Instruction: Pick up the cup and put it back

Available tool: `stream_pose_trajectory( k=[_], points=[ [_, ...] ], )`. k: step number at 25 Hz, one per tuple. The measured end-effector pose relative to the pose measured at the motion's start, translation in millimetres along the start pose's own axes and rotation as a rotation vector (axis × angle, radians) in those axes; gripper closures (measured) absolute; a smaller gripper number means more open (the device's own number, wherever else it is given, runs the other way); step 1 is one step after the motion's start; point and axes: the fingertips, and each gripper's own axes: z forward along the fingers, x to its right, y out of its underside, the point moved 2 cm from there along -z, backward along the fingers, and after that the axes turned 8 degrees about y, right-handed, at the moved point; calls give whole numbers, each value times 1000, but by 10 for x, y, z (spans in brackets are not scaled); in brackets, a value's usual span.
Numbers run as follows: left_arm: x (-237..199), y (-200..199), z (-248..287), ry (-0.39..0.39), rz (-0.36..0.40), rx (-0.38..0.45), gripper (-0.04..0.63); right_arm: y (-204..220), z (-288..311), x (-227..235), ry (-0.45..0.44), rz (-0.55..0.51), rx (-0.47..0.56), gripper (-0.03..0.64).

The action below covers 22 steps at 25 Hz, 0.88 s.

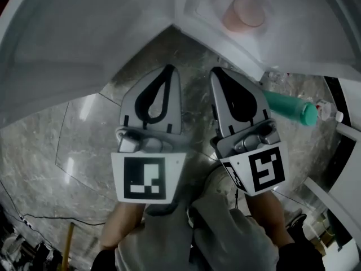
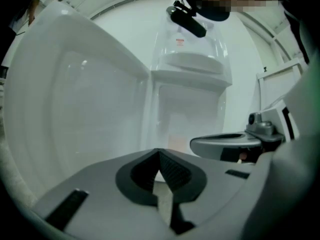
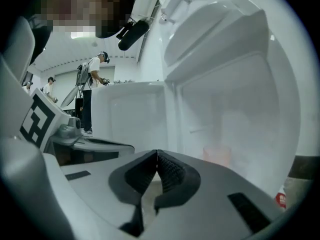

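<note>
Well inside the open white cabinet (image 1: 293,38), on a pale shelf (image 1: 208,7) at the top of the head view: a pale pink round plastic cup (image 1: 243,13), upright, mouth up, hazy in outline. Stands clear of both grippers, well beyond their tips.

Below it, side by side over the grey veined marble floor (image 1: 84,145): the grey two-jaw left gripper (image 1: 168,68) and the grey two-jaw right gripper (image 1: 217,71), each with its black-and-white marker cube toward the camera, each pointing at the cabinet. Near each other but apart.

In the left gripper view, left gripper (image 2: 159,152) jaws closed, ribbed black pads meeting at the tips, nothing between them. Ahead, white cabinet walls and a door panel. At the right edge, the right gripper (image 2: 225,144) seen side-on.

In the right gripper view, right gripper (image 3: 157,151) jaws likewise pressed together tip to tip, empty. Beyond and to the right of the tips, the cup (image 3: 217,155) as a faint pink smudge low in the cabinet (image 3: 225,84). At left, the left gripper (image 3: 87,143) alongside. Farther back, a standing person (image 3: 92,91) in a white top.

Right of the right gripper in the head view, lying on its side: a teal-green cylindrical bottle (image 1: 287,107).
</note>
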Motion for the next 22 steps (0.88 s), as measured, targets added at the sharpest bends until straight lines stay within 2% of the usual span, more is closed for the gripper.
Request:
stream_pose_trajectory(
  k=[6, 9, 13, 15, 18, 20, 22],
  points=[
    [47, -848, -493, 5, 101, 25, 583, -863, -246, -332, -45, -67, 18, 606],
    [164, -1472, -819, -13, 96, 43, 583, -1458, -485, -431, -49, -73, 1, 606],
    [397, -2416, -1321, -41, 73, 54, 583, -2381, -896, -505, -7, -21, -36, 606],
    [498, -2954, -1618, -69, 47, 43, 583, -2954, -1133, -549, 12, -20, -39, 606],
    [629, -3996, -2098, -144, -20, 67, 583, -3977, -1478, -591, 31, -49, -24, 606],
    [750, -4759, -2399, -157, -93, 98, 583, -4774, -1664, -571, 47, -58, -5, 606],
    [851, -5554, -2662, -150, -100, 116, 583, -5610, -1789, -580, 54, -118, 13, 606]
  ],
)
